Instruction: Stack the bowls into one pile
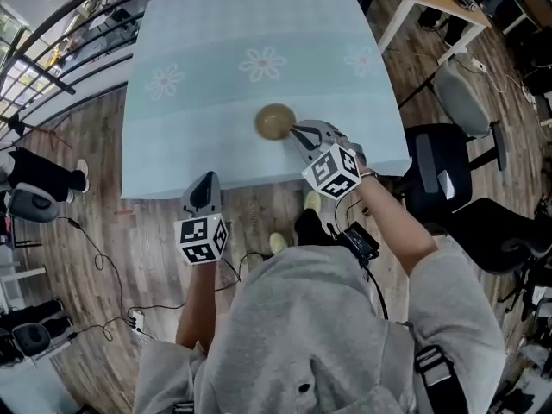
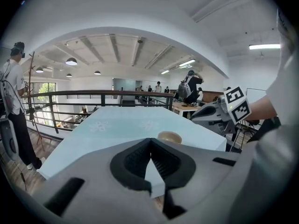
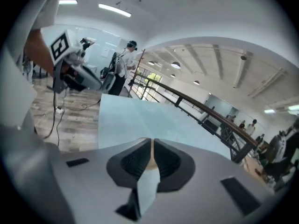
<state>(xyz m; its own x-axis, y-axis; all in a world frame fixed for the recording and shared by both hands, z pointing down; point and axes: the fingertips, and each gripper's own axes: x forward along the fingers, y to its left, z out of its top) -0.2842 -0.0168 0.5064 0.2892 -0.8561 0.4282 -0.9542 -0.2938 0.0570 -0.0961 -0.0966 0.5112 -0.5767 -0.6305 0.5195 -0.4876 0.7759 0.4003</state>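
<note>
Tan bowl (image 1: 275,122): upright, mouth up, round, so it has no long axis. It sits on the pale blue flowered tablecloth (image 1: 259,24), right of centre and close to the near edge, with bare cloth open to its left and far side. My right gripper (image 1: 295,130): jaws drawn together on nothing, tips by the bowl's near-right rim, seemingly just above it; a tan sliver shows through their slit. My left gripper (image 1: 205,179): jaws closed, empty, off the near edge over the wooden floor (image 1: 95,145). A black office chair (image 1: 435,166) stands just right of the near-right corner.
</note>
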